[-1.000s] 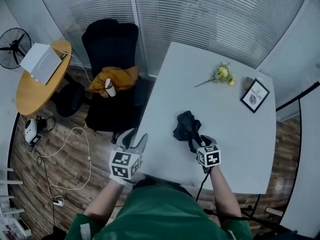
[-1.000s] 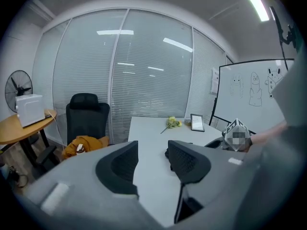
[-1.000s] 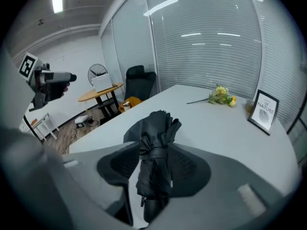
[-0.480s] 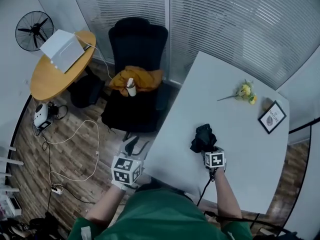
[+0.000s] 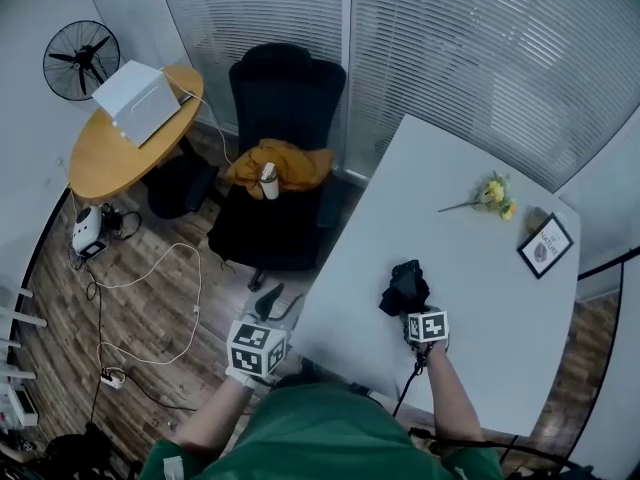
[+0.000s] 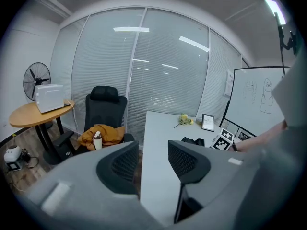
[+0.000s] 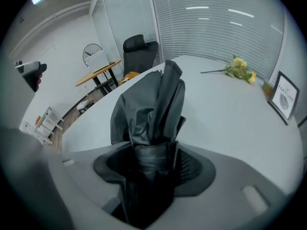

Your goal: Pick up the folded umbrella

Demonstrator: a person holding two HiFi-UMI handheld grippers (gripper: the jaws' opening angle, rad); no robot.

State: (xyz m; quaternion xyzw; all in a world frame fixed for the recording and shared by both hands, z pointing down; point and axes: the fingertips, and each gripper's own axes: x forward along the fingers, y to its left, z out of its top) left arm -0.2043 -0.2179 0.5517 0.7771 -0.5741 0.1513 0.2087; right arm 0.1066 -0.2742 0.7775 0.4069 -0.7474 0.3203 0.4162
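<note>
A: Folded umbrella point(image 5: 404, 286), where's it at?

B: On the white table point(image 5: 480, 298), near the person's edge. Black, bunched up. The right gripper point(image 5: 413, 311) comes at its near end from 6 o'clock. Jaws have just been closing w/ the umbrella btwn them, and the pads sit against its sides.

A: And the other one?

B: The left gripper point(image 5: 278, 303) is at 9 o'clock from the umbrella, off the table's edge, over the wood floor point(image 5: 150, 298). Jaws apart, nothing btwn them.

A: Further out?

B: A black office chair point(image 5: 285, 98) at 11 o'clock, w/ an orange cloth point(image 5: 290, 165) on the seat and a small white bottle point(image 5: 269, 180) upright on that. Yellow flowers point(image 5: 492, 193) lie on the table at 1 o'clock from the umbrella, well apart. A small framed picture point(image 5: 546, 247) sits at 2 o'clock, near the far corner.

A: Back of the room?

B: A round wooden table point(image 5: 100, 168) at 10 o'clock w/ a white box point(image 5: 138, 98) on it, and a fan point(image 5: 80, 60) just beyond, by the wall. Blinds point(image 5: 480, 58) run behind the chair and the white table.
</note>
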